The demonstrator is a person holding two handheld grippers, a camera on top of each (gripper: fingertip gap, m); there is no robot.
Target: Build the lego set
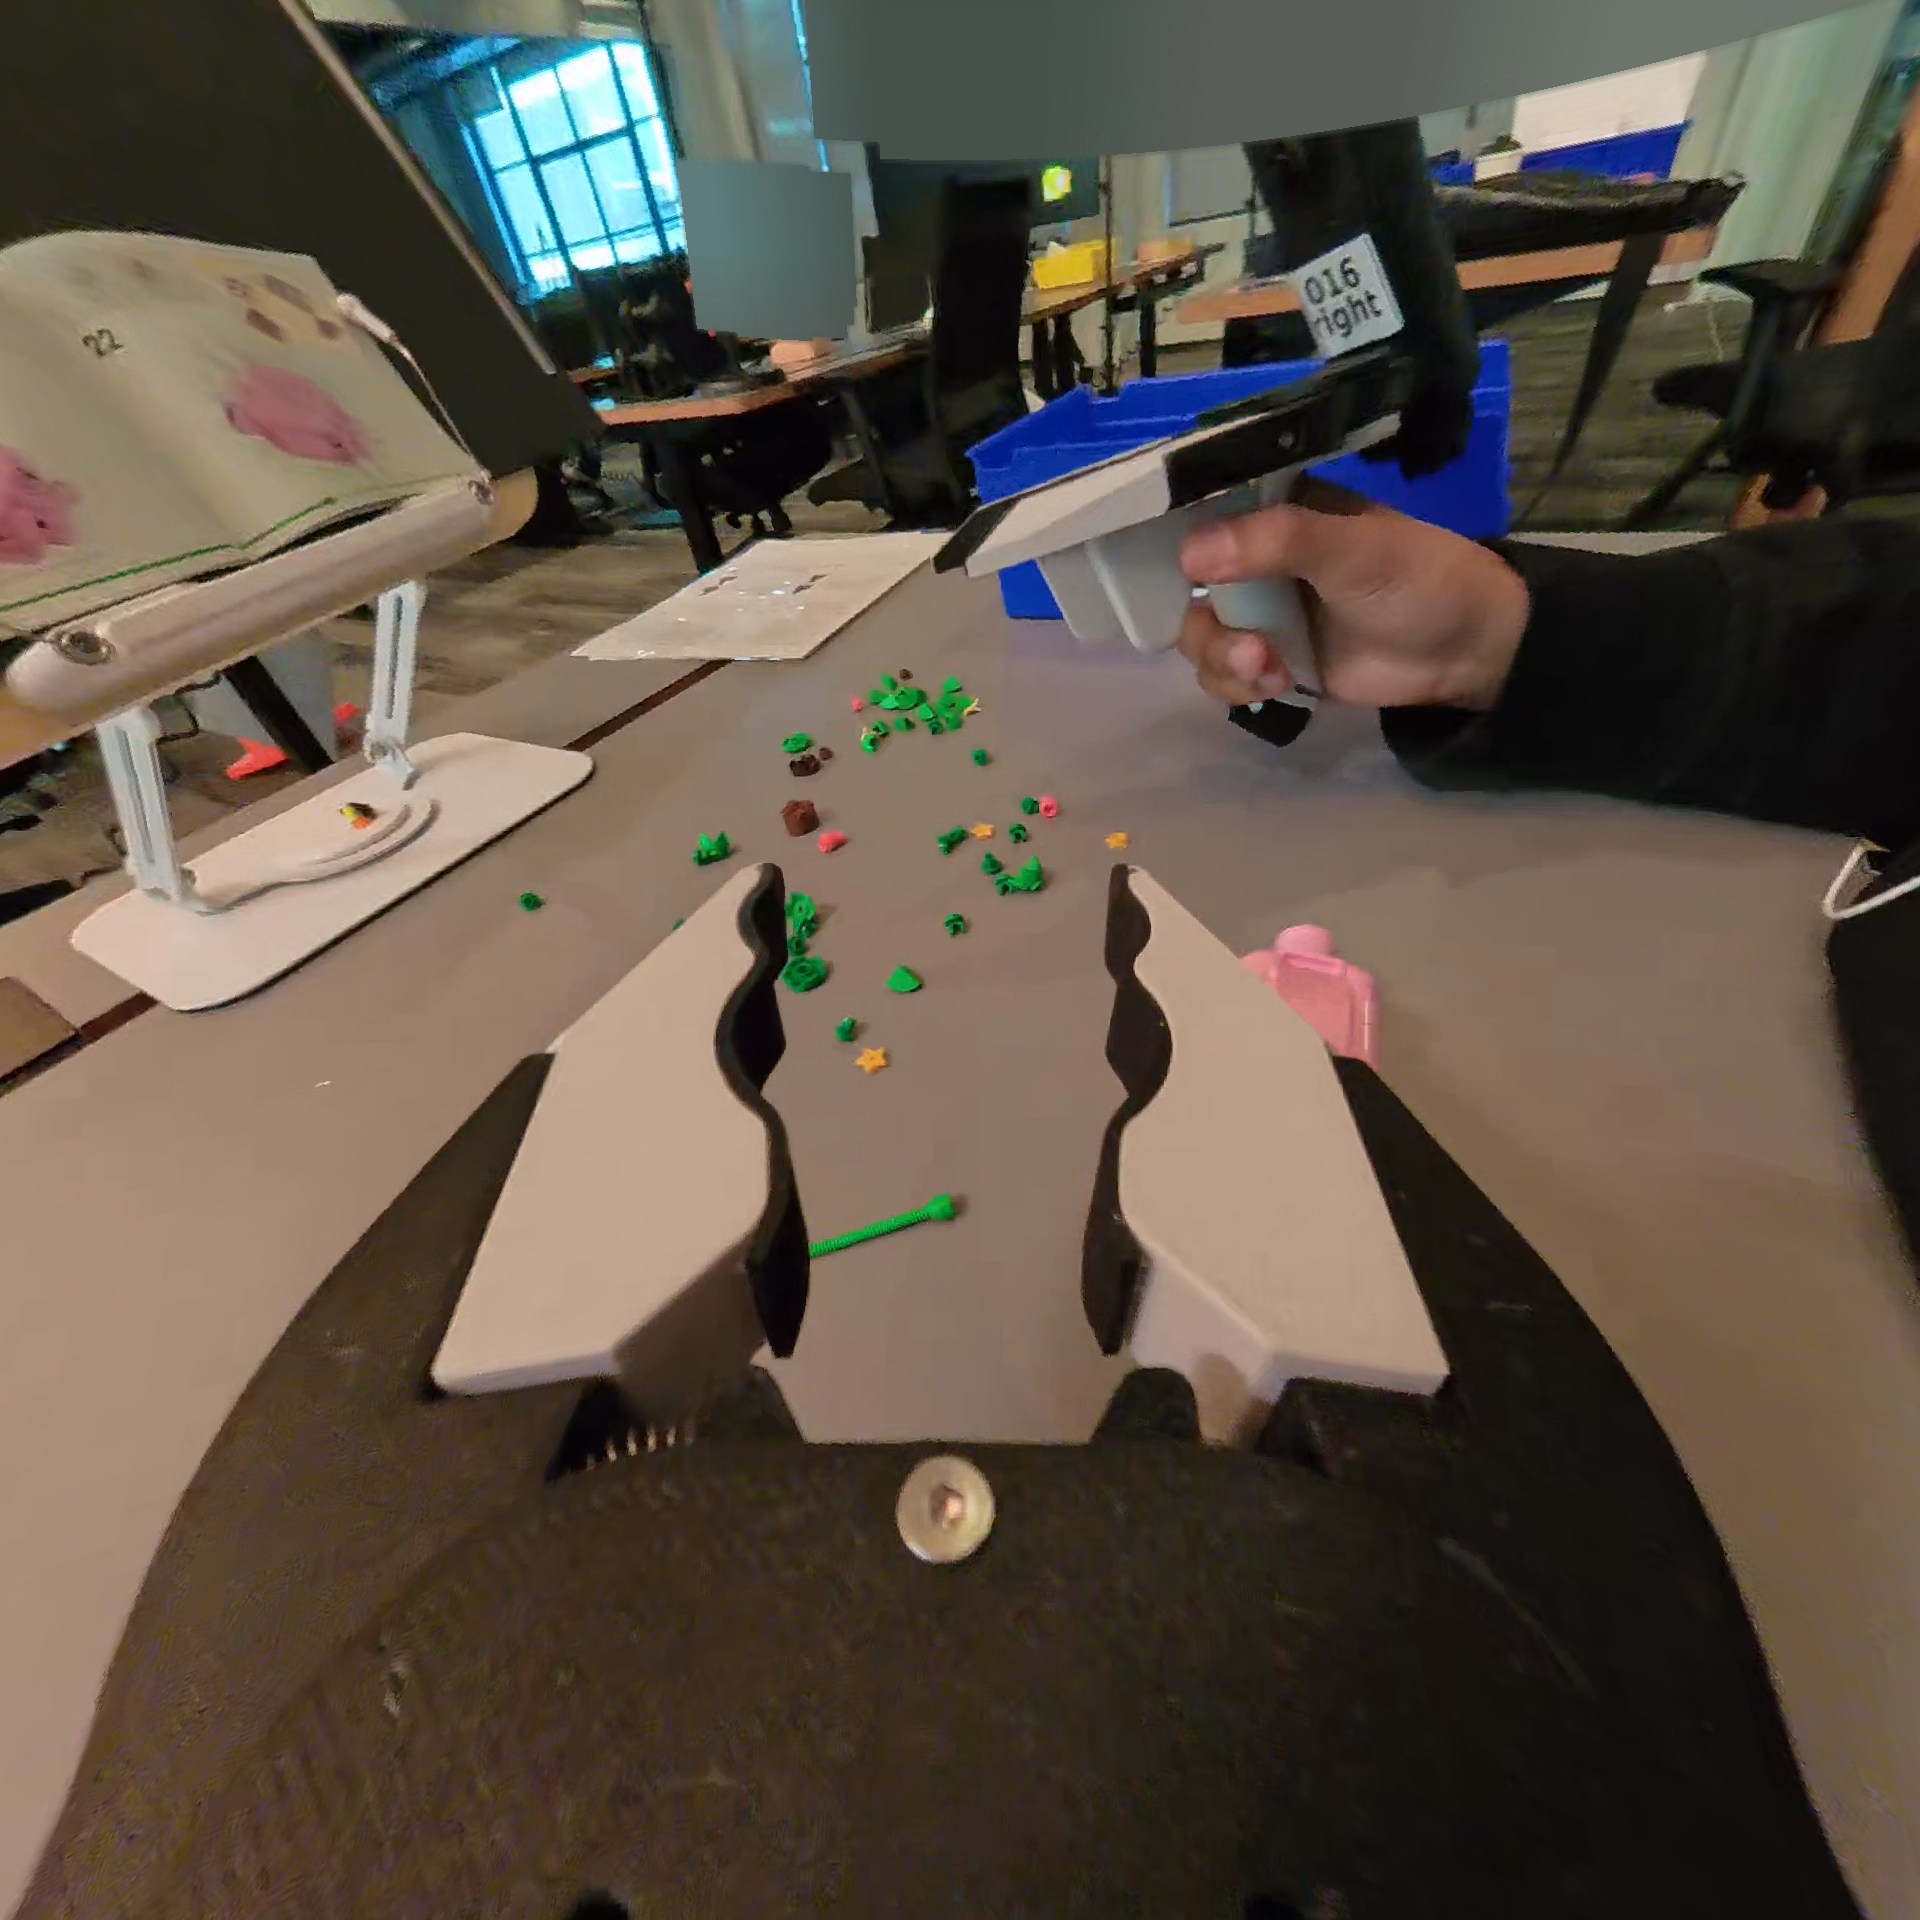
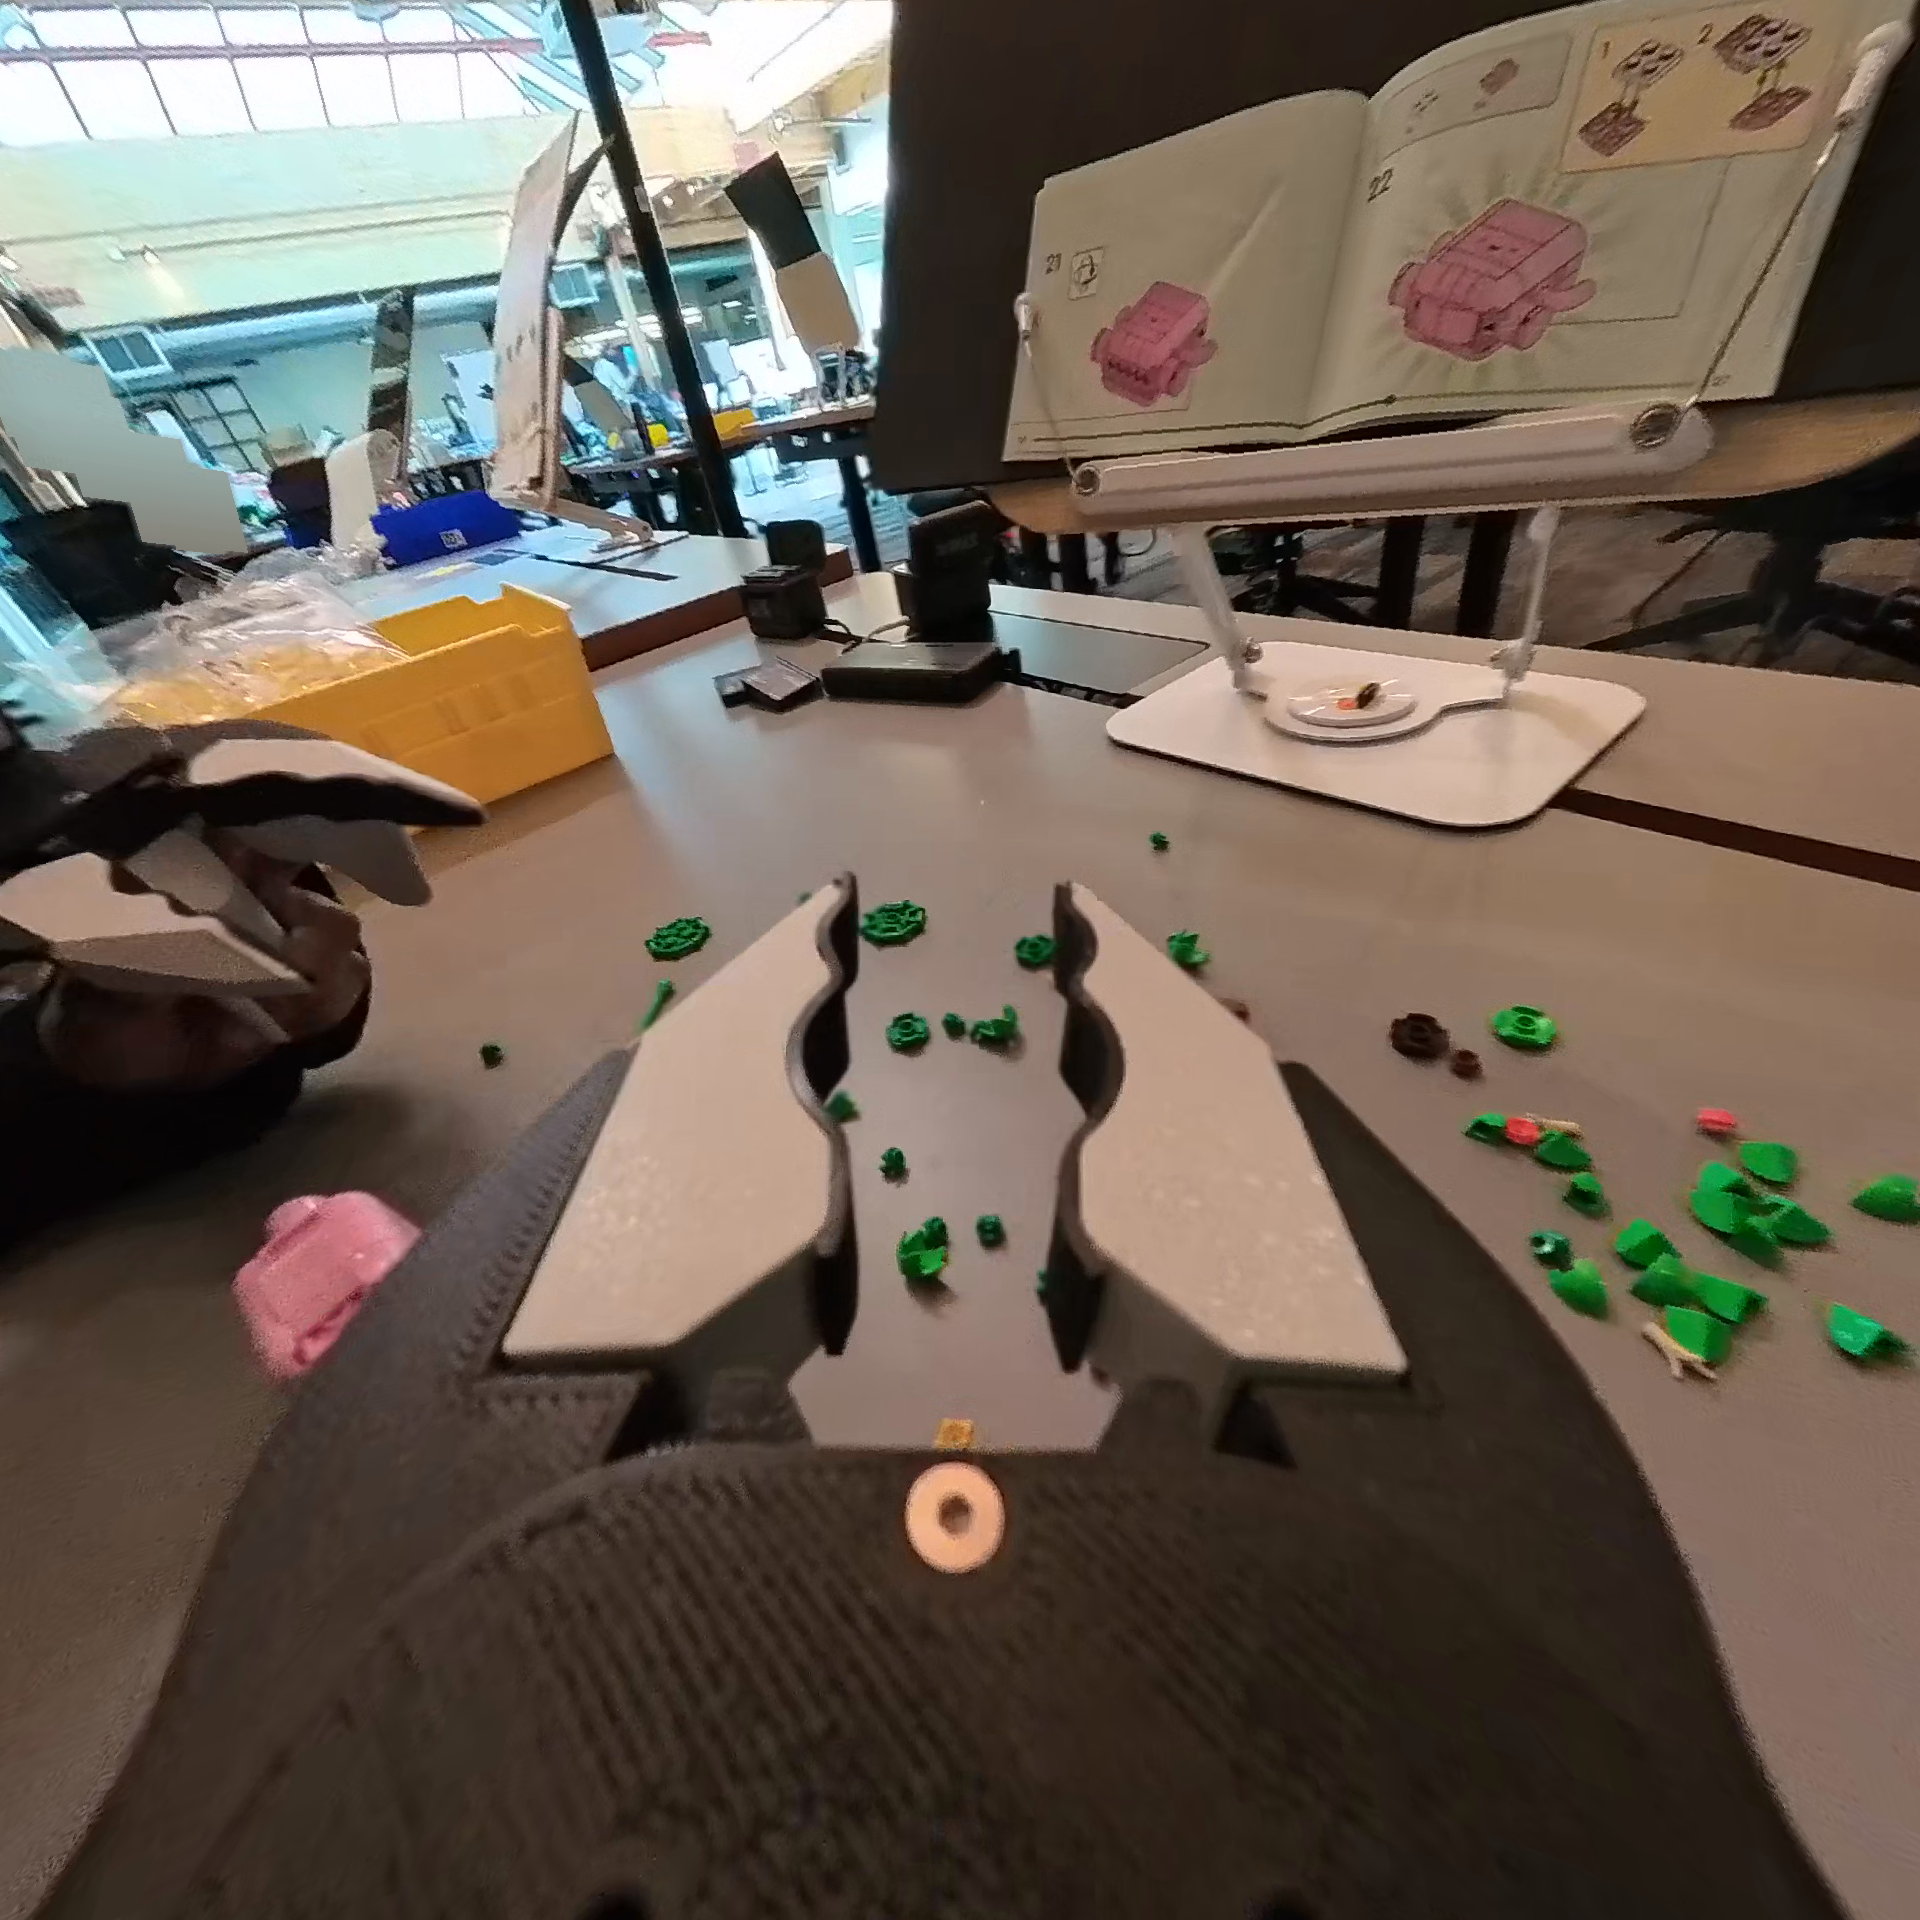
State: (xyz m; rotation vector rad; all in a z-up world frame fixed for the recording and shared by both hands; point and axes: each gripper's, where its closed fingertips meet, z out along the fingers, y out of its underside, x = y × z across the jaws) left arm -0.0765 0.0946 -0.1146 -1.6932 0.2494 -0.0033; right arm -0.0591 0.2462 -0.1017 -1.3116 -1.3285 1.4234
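Left claw (image 1: 940, 883) agape over green stem (image 1: 883, 1226), unseen from right

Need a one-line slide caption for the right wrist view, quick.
Open right gripper hovers over scattered green Lego pieces, pink build at its left, instruction booklet propped behind.

The smooth grey tabletop (image 1: 1299, 1039) carries a scatter of small bright green plastic pieces (image 2: 1725, 1236) at the right of the right wrist view, with a few dark brown round studs (image 2: 1418, 1034) and tiny red bits (image 2: 1716, 1120) among them. A thin green ridged rod (image 1: 883, 1226) lies at centre in the left wrist view, near small orange star pieces (image 1: 871, 1060). The blocky pale pink brick model (image 2: 317, 1283) sits lower left. Both grippers have light grey fingers (image 2: 707, 1164) with wavy black inner pads on black ribbed bodies. The open cream instruction booklet (image 2: 1455, 239), upper right, shows pink figures on a white metal stand (image 2: 1455, 769). A yellow plastic bin (image 2: 499, 686) stands left; a blue plastic bin (image 1: 1455, 488) upper right.
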